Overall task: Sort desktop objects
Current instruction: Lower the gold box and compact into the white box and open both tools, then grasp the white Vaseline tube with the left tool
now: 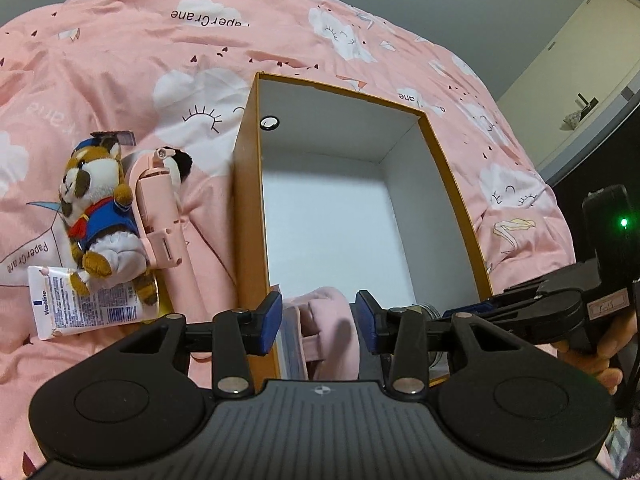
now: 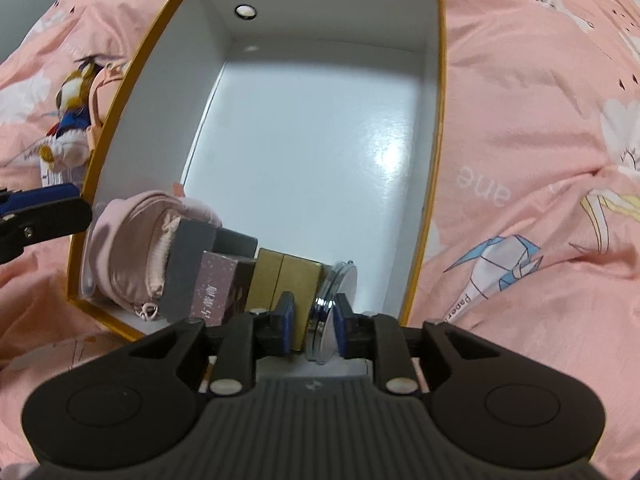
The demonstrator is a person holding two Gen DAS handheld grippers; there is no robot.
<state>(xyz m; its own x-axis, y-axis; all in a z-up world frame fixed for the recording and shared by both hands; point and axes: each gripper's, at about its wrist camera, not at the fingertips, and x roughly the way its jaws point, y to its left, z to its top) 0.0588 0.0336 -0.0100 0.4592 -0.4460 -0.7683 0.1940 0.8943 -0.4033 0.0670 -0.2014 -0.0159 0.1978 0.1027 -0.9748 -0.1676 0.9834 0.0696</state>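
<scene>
An open orange box (image 1: 250, 184) with a white inside (image 2: 312, 128) lies on the pink quilt. At its near end stand a pink pouch (image 2: 132, 248), small grey, purple and gold cartons (image 2: 280, 280) and a round silver compact (image 2: 332, 308). My right gripper (image 2: 314, 322) is inside the box with its jaws around the compact's rim and a gap still on the left side. My left gripper (image 1: 318, 318) is open and empty above the box's near left corner, over the pouch (image 1: 324, 320). Outside, left of the box, lie a plush raccoon (image 1: 100, 208), a pink handheld fan (image 1: 160, 216) and a Vaseline tube (image 1: 80, 304).
The pink quilt (image 2: 540, 160) with cloud prints surrounds the box. The right gripper and the hand holding it show at the right edge of the left wrist view (image 1: 560, 304). A white cabinet (image 1: 580, 60) stands far right.
</scene>
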